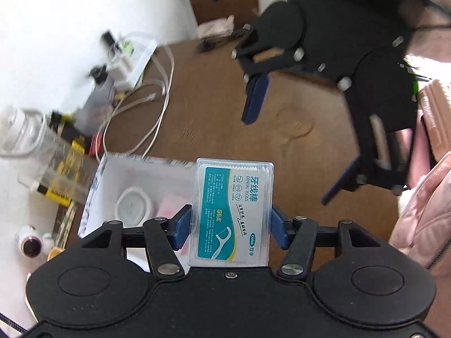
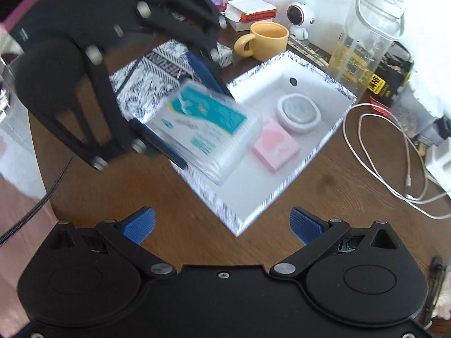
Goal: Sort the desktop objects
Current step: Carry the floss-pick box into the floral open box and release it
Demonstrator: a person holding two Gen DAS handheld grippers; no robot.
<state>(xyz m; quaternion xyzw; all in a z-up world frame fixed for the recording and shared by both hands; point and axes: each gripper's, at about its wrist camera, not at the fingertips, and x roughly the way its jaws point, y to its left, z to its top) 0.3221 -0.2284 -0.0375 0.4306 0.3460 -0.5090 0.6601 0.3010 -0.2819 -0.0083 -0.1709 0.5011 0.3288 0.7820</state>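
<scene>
A clear floss box (image 1: 232, 211) with a teal, white and yellow label sits between the blue pads (image 1: 183, 226) of a black claw (image 1: 229, 225), above a white tray (image 2: 284, 152) with a black-streaked, perhaps marbled, rim on a brown wood-grain counter (image 2: 352, 197), near a yellow mug (image 2: 265, 40).

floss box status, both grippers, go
Left gripper shut on floss box, over the white tray. Right gripper open, empty. Tray holds a pink box and white round case; landing spot free.
</scene>
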